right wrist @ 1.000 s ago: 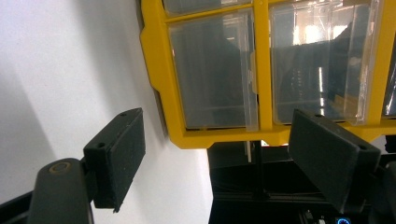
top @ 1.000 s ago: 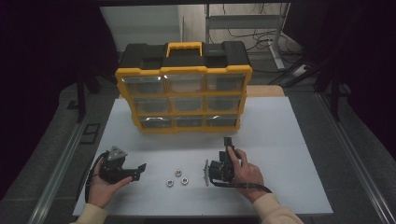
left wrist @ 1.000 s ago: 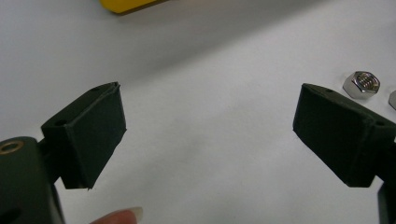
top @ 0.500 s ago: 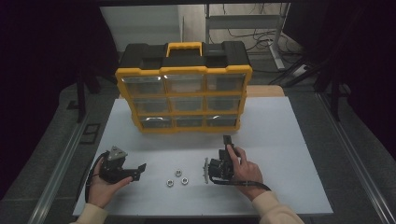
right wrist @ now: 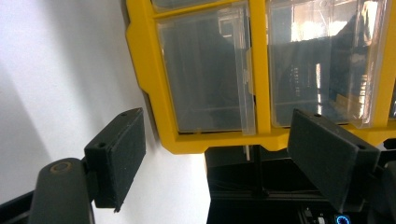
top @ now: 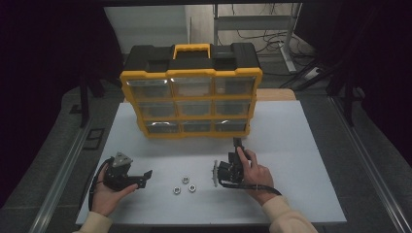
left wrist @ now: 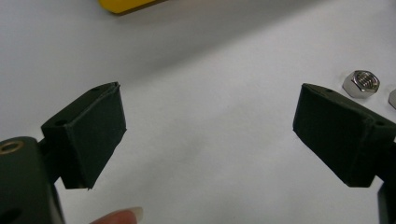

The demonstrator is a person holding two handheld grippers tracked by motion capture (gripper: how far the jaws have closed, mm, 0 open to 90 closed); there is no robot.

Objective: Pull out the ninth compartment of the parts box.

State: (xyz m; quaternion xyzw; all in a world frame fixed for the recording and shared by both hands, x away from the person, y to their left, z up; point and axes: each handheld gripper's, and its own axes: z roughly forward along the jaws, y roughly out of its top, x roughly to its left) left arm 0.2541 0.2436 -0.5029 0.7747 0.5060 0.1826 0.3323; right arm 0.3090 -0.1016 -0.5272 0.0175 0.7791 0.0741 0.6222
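A yellow and black drawer organizer [top: 192, 102] stands upright at the back of the white table [top: 291, 145], its clear drawers facing me. Three steel nuts [top: 185, 179] lie loose in front of it. My left gripper [top: 145, 178] rests on the table to their left and points at them, open and holding nothing. In the left gripper view the jaws [left wrist: 210, 135] stand wide over bare table, with one nut [left wrist: 361, 84] beyond the right jaw. My right gripper [top: 237, 146] lies on its side, aimed at the organizer's bottom right. It is open [right wrist: 217, 158] in front of a clear drawer [right wrist: 205, 70].
Metal rails [top: 63, 174] run along both sides of the table. A metal rack with cables [top: 252, 29] stands behind the organizer. The table's right half has bare white surface [top: 301, 184]. A person's fingertip [left wrist: 119, 215] shows under the left gripper.
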